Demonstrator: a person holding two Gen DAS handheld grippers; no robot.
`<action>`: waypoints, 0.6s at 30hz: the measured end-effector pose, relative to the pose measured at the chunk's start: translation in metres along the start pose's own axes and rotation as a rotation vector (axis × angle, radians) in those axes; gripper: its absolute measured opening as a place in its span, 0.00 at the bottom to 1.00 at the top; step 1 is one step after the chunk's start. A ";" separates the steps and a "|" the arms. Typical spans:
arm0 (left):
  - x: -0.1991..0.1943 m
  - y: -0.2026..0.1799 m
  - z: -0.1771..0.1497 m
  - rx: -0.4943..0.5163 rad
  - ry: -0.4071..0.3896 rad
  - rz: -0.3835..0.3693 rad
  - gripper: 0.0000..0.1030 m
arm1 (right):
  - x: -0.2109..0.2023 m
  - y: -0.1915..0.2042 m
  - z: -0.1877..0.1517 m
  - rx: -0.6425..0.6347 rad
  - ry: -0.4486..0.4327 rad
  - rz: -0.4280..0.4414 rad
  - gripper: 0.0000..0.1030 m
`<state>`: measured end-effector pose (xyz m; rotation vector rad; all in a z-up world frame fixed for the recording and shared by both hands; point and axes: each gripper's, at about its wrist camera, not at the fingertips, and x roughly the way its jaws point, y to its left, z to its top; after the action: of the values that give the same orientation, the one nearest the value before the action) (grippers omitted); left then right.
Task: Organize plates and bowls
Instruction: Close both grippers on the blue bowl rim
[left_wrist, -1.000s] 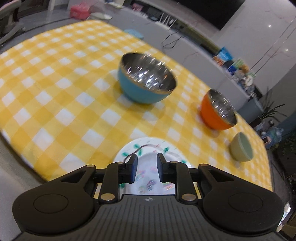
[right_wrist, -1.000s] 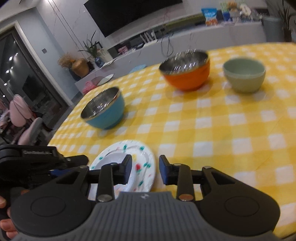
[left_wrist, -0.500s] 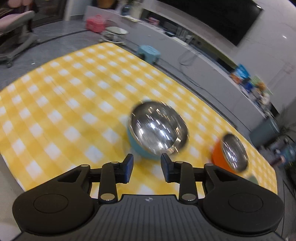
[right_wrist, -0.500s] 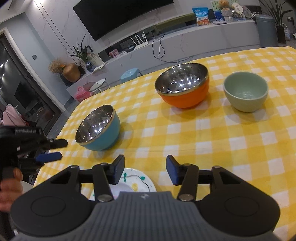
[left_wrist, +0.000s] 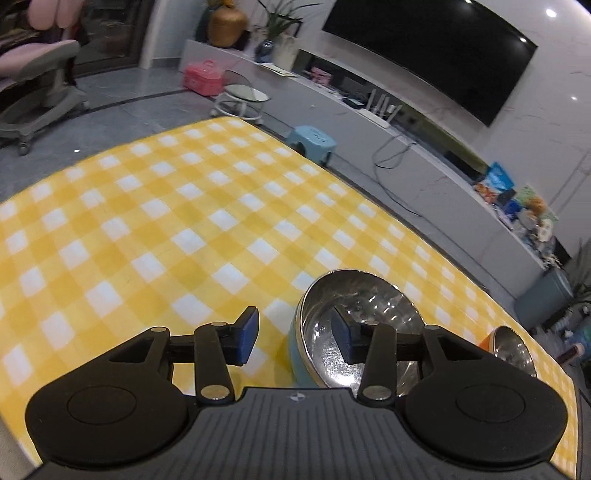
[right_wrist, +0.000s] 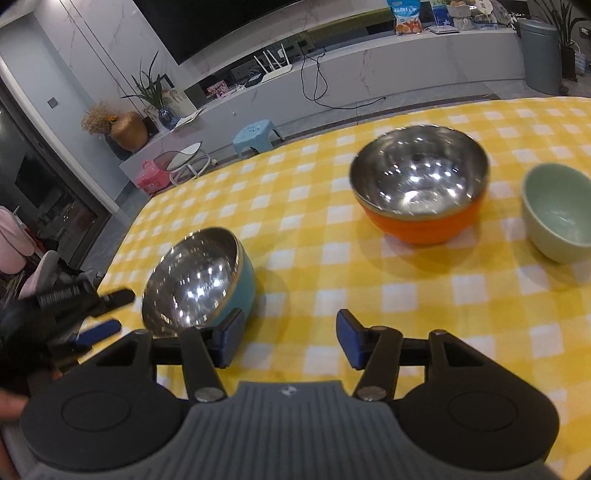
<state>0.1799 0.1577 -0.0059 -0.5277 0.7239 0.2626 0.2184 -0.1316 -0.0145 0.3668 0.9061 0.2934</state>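
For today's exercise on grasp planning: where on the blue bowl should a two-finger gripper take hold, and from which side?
Probably the rim of the blue bowl, one finger inside and one outside. Its round, wide body looks too broad to span, and it sits upright with its mouth open. Come from above on its near left edge, where the left gripper, fingers open and empty, already has that rim between them.

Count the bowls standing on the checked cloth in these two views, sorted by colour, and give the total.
Blue bowl: 1
Orange bowl: 1
Pale green bowl: 1
Total: 3 bowls
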 end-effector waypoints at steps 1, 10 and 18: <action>0.004 0.003 0.000 0.002 0.015 -0.018 0.49 | 0.004 0.001 0.002 0.007 -0.006 0.000 0.54; 0.020 0.011 0.005 -0.049 0.041 -0.080 0.48 | 0.033 0.011 0.015 0.080 -0.003 0.034 0.52; 0.032 0.003 0.000 0.002 0.075 -0.061 0.34 | 0.056 0.031 0.016 0.050 0.028 -0.007 0.42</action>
<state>0.2015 0.1617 -0.0288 -0.5588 0.7793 0.1855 0.2611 -0.0842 -0.0318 0.4067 0.9431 0.2699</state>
